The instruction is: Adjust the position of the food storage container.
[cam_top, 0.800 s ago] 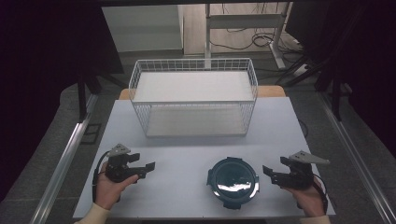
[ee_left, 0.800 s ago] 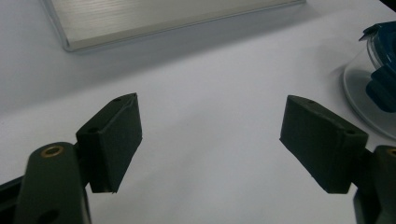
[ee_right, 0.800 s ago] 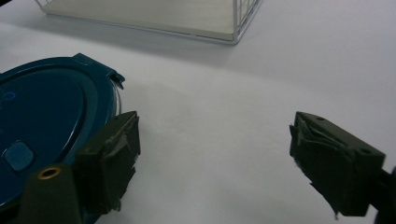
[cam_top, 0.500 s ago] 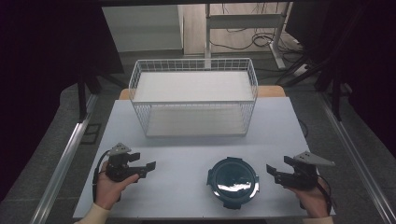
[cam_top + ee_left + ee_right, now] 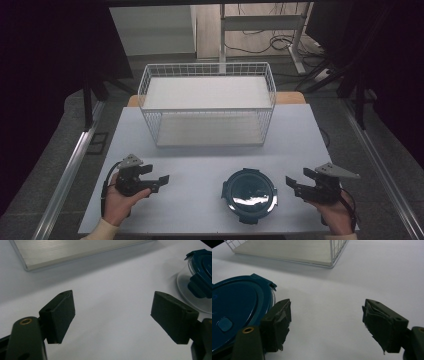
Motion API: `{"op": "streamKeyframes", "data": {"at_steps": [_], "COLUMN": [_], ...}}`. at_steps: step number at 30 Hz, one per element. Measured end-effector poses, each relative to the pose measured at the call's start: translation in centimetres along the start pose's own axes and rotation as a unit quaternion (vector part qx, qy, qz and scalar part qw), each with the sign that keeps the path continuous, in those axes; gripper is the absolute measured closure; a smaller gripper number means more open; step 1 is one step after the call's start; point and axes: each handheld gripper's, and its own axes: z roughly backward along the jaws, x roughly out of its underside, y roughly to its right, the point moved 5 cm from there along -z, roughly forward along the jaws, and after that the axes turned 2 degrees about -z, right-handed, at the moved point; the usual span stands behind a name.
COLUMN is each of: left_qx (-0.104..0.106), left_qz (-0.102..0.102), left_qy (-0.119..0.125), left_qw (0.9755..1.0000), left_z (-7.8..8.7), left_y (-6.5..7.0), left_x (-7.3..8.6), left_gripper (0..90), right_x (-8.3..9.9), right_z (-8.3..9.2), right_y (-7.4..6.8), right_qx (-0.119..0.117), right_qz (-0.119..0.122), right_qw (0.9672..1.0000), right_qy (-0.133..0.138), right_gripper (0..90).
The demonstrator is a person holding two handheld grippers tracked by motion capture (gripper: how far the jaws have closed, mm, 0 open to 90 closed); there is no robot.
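A round clear container with a dark teal clip lid point(image 5: 249, 195) sits on the white table point(image 5: 200, 165), near the front and right of centre. My left gripper point(image 5: 159, 183) rests low at the front left, pointing right toward the container, jaws open and empty. In the left gripper view its jaws point(image 5: 112, 312) stand wide over bare table, with the container point(image 5: 200, 282) at the far right. My right gripper point(image 5: 294, 186) is just right of the container, open and empty. In the right gripper view point(image 5: 327, 320) the lid point(image 5: 234, 312) lies beside the left jaw without touching it.
A white wire basket point(image 5: 207, 107) with a pale floor stands at the middle back of the table; its base point(image 5: 75, 250) and its corner point(image 5: 332, 255) appear in the gripper views. Dark floor, a metal rail and desk legs with cables surround the table.
The right gripper has drifted slightly toward the near right edge. The left hand and the container have kept still.
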Motion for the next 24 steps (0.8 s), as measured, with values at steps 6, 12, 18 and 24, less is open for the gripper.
{"op": "streamKeyframes", "data": {"at_steps": [6,12,18,24], "left_qx": [0.000,-0.003,-0.001,0.000], "left_qz": [0.002,0.009,0.009,0.006], "left_qy": [-0.002,0.001,0.002,-0.003], "left_qw": [1.0000,1.0000,1.0000,1.0000], "left_z": [-0.08,-0.13,-0.09,-0.20], "left_y": [-0.05,-0.20,-0.04,-0.01], "left_x": [0.15,0.06,0.06,0.20], "left_gripper": [19.6,19.6,19.6,19.7], "right_x": [-0.33,-0.26,-0.46,-0.75], "right_z": [-0.01,-0.25,0.04,0.21], "right_y": [0.30,0.35,0.05,-0.23], "right_qx": [-0.010,-0.011,-0.012,-0.026], "right_qz": [-0.005,-0.005,0.001,0.005], "right_qw": [0.9999,0.9999,0.9999,0.9997], "right_qy": [-0.001,-0.005,-0.003,-0.002], "right_gripper": [25.1,25.0,25.8,32.8]}}
